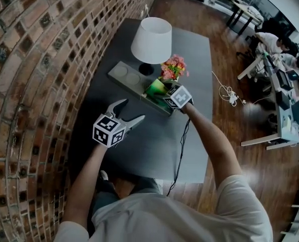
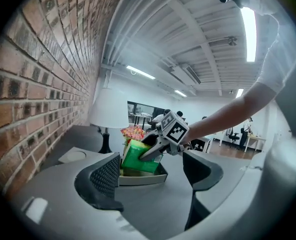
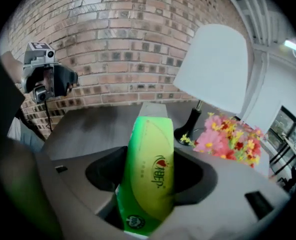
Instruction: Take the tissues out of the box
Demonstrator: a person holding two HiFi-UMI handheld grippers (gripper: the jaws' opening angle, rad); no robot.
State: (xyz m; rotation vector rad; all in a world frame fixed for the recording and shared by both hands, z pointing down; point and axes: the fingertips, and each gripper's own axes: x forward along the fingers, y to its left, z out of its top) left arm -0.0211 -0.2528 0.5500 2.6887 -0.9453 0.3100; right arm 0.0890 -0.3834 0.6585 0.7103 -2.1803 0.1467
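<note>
Our right gripper (image 1: 164,88) is clamped on the green plastic tissue pack (image 3: 148,159), which sits tilted in the shallow grey box (image 1: 125,74) beneath it. We should lift straight up so it clears the rim, with our left gripper (image 1: 133,110) hovering wide and empty to its left. Just beyond the right gripper, a white-shaded lamp (image 1: 151,39) and pink flowers (image 1: 173,67) stand on the dark grey table (image 1: 154,145), by a brick wall (image 1: 33,84).

Dark grey table (image 1: 154,145) carries long grey box (image 1: 120,74), white-shaded lamp (image 1: 151,39), pink flowers (image 1: 173,67)
</note>
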